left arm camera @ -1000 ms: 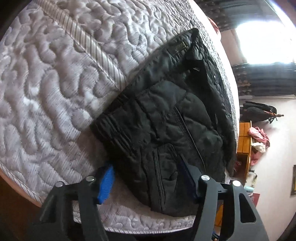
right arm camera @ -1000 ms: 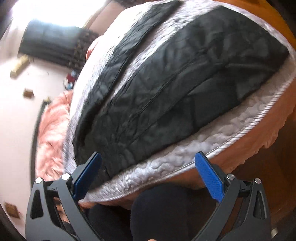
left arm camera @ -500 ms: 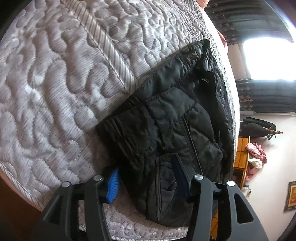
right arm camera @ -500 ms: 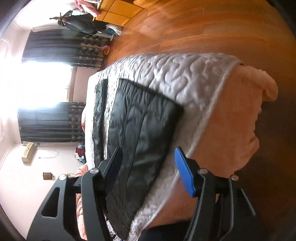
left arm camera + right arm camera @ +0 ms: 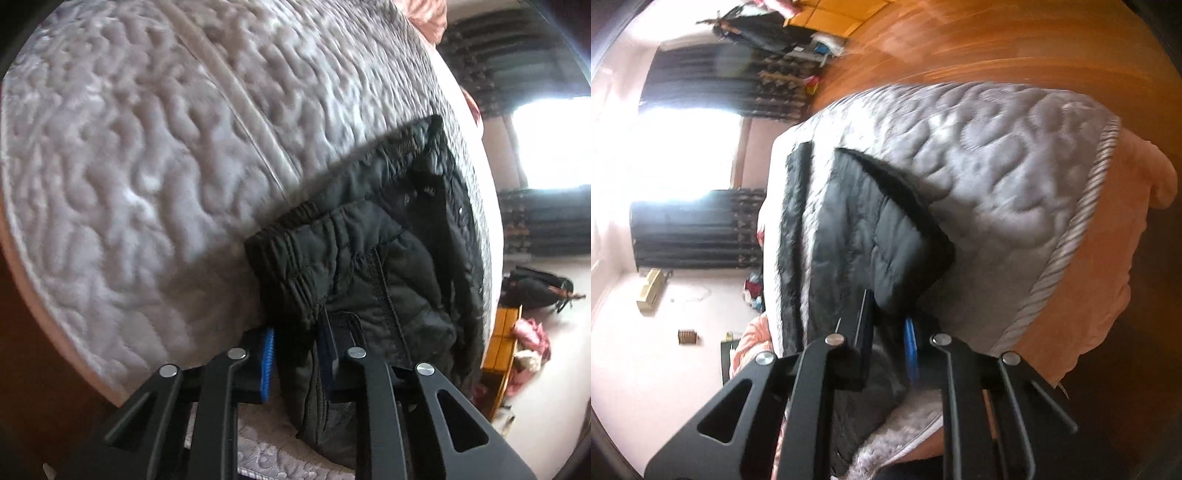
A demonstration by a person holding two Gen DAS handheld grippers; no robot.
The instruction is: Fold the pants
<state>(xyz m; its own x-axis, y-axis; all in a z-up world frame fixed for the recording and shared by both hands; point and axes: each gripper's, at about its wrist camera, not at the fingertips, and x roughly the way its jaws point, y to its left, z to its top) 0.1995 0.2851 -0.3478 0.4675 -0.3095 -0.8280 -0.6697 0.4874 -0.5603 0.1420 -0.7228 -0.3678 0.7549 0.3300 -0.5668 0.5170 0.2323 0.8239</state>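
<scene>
Grey quilted mattress point(image 5: 140, 192) fills most of what I see on the left wrist view, wavy stitching, a striped band running across it. On the right wrist view a peach blanket point(image 5: 1108, 266) hangs below the mattress's corded edge, wooden floor point(image 5: 997, 48) beyond. Dark curtains point(image 5: 698, 229) flank a blown-out window point(image 5: 665, 147).

Black padded pants point(image 5: 369, 266) lie flat on the mattress near its edge, elastic waistband end toward my left side, one leg end toward my right.

My left gripper point(image 5: 297, 354) has its blue pads point(image 5: 269, 363) pinched onto the waistband corner, fabric bunched between them. My right gripper point(image 5: 890, 332) has its fingers drawn close on the corner of the leg end, cloth sitting between the pads
</scene>
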